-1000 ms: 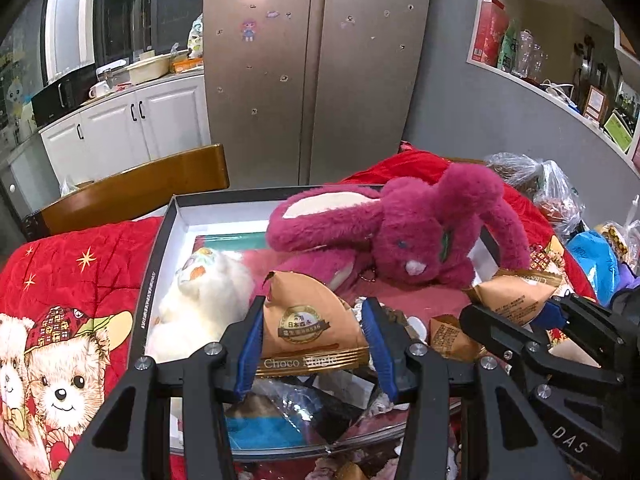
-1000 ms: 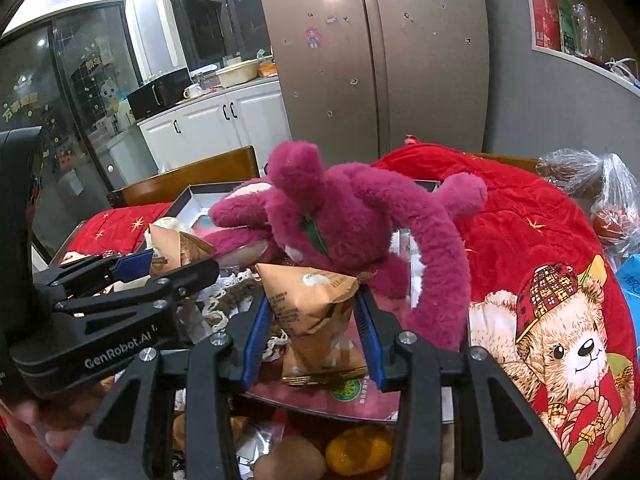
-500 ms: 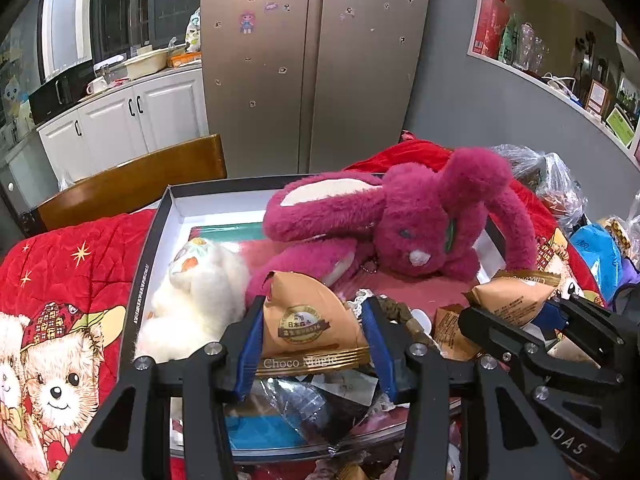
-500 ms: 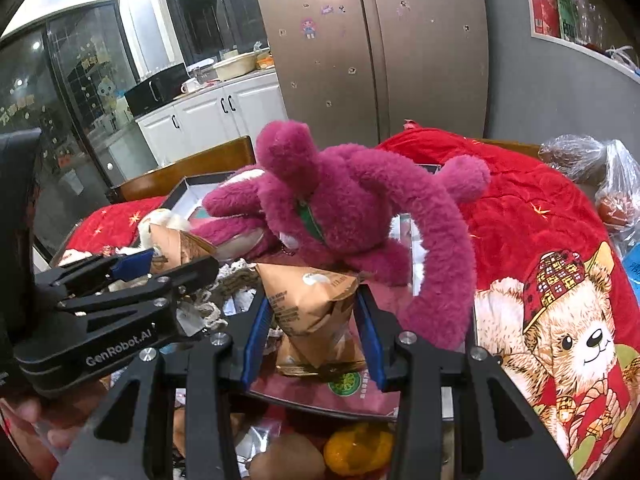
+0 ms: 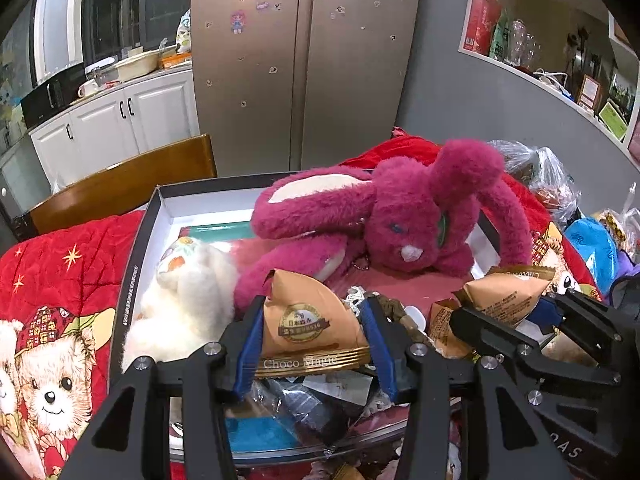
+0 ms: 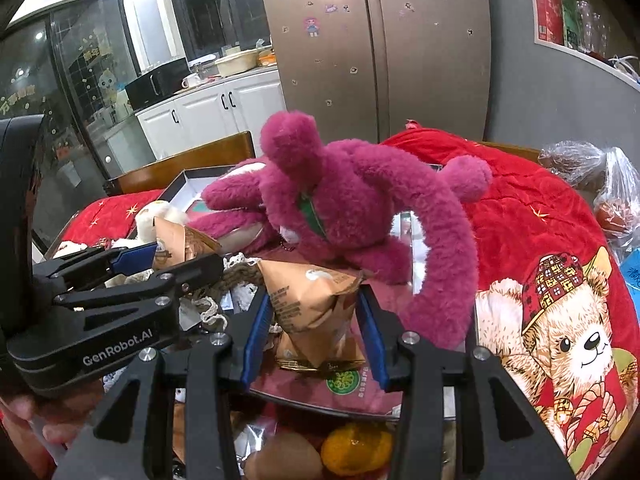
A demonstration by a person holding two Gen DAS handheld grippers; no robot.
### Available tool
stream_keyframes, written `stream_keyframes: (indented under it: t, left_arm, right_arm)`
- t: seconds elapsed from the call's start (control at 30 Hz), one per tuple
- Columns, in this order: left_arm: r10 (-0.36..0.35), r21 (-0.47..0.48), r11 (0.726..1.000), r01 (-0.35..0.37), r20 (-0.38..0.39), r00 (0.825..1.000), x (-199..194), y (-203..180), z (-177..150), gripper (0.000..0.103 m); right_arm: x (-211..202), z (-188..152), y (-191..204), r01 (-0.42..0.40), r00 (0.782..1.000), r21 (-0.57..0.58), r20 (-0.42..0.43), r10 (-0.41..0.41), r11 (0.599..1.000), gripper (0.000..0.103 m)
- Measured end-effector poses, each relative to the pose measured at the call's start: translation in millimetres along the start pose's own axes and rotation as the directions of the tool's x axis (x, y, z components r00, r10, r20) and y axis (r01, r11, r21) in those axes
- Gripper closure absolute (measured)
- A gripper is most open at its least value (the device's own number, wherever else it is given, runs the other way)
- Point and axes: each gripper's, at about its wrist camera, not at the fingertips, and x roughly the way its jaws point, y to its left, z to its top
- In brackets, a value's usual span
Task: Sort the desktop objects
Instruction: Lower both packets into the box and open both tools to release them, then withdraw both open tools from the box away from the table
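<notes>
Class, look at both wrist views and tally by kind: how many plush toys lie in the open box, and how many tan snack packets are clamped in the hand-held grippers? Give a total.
Plush toys: 2, the magenta rabbit and the white plush
Tan snack packets: 2, the Choco Magic packet and the second packet
Total: 4

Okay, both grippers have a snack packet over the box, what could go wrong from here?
1. The left gripper and right gripper sit close together, so moving either may knock them.
2. The pink plush rabbit fills much of the box; a dropped tan packet may land on it and slide.
3. Squeezing the second packet could crush it.
</notes>
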Motion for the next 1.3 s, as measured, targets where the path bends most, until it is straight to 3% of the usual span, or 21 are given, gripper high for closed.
stream_keyframes:
  t: [0.17,0.3,0.37,0.43,0.53,0.63,0.93,1.2,1.3]
  left_arm:
    - [0.012,-0.006,1.000,-0.012,0.012,1.000,-2,0,1,0.038]
    - [0.036,-0.010,0.999,-0.036,0.022,0.999,-5,1,3,0.023]
    - [0.040,-0.010,0.999,-0.040,0.036,0.999,-8,2,4,0.018]
    - [0.016,-0.011,1.000,-0.016,0.030,0.999,-9,4,4,0.008]
    - [0.020,-0.030,0.999,-0.018,0.068,0.998,-16,8,5,0.000]
    - [0.012,-0.011,1.000,-0.010,0.111,0.994,-24,6,6,0.000]
    - [-0.008,-0.007,1.000,0.008,0.098,0.995,-29,6,8,0.000]
    - [-0.079,-0.054,0.995,0.085,0.096,0.992,-36,14,11,0.000]
    - [-0.037,-0.052,0.998,0.044,0.127,0.991,-46,15,14,0.000]
  right_arm:
    - [0,1,-5,-0.016,1.000,0.024,-0.004,0.016,1.000,0.057]
    - [-3,3,-9,-0.030,1.000,0.045,0.002,0.030,0.999,0.047]
    - [-7,5,-12,-0.025,1.000,0.058,0.017,0.024,0.998,0.037]
    - [-14,8,-16,-0.025,0.999,0.062,0.040,0.022,0.998,0.018]
    - [-27,14,-22,0.001,0.996,0.065,0.087,-0.007,0.998,0.000]
    - [-35,18,-22,-0.006,0.994,0.050,0.111,0.001,0.999,0.000]
    - [-44,18,-19,-0.005,0.991,0.038,0.135,-0.001,0.999,0.000]
    - [-49,18,-13,0.004,0.990,0.013,0.144,-0.005,1.000,0.000]
    - [-58,20,-10,0.001,0.987,0.004,0.164,-0.001,1.000,0.000]
